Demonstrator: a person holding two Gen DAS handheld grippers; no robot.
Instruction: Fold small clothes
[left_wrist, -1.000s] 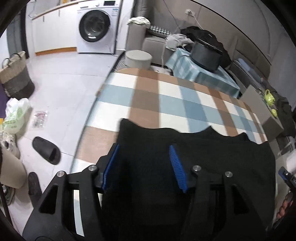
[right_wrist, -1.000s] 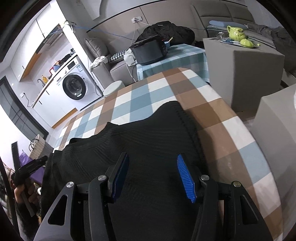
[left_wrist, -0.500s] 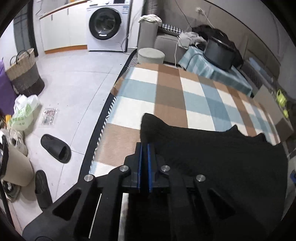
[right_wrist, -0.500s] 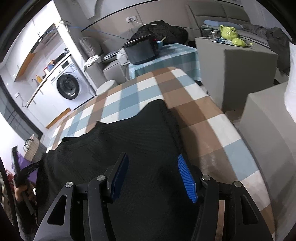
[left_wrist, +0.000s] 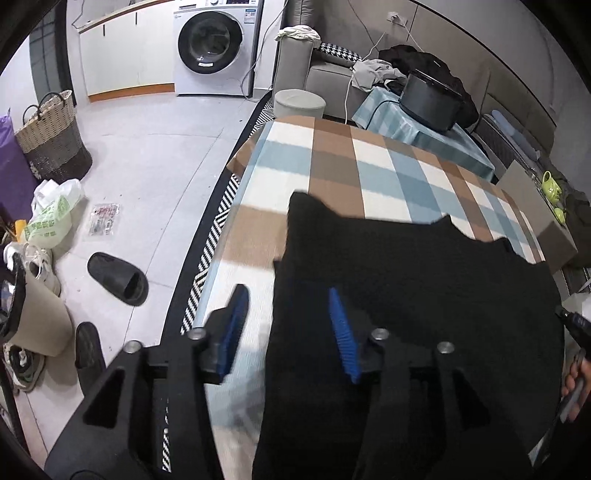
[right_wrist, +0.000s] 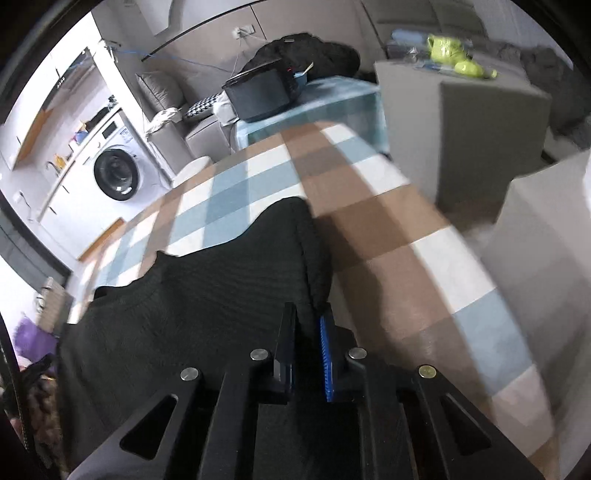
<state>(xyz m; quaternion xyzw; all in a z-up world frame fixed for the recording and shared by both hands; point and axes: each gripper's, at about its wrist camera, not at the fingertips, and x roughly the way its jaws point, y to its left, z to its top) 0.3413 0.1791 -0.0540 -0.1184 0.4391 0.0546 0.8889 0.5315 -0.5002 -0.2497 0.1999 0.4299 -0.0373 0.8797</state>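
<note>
Right tool (right_wrist: 308, 343) has just closed, pinching our black knit garment (right_wrist: 207, 302) at its edge; left tool (left_wrist: 288, 328) has just reopened, straddling the garment's edge. Checked tabletop (left_wrist: 332, 155) stretches ahead, washing machine (left_wrist: 212, 44) beyond.

Both views are fisheye pictures, so straight lines bend strongly near the edges and a dark round border cuts the corners. The room light is cool, even and rather soft. The white floor (left_wrist: 147, 155) and the washing machine (left_wrist: 212, 44) look bright, almost washed out. The black garment (left_wrist: 424, 295) is so dark that its knit texture is hardly visible in the left wrist view. In the right wrist view the checked table cloth (right_wrist: 388, 240), the grey box (right_wrist: 480, 122) and the green objects (right_wrist: 454, 55) are smeared by motion blur. The left view is sharper, with slight blur low on the cloth.
</note>
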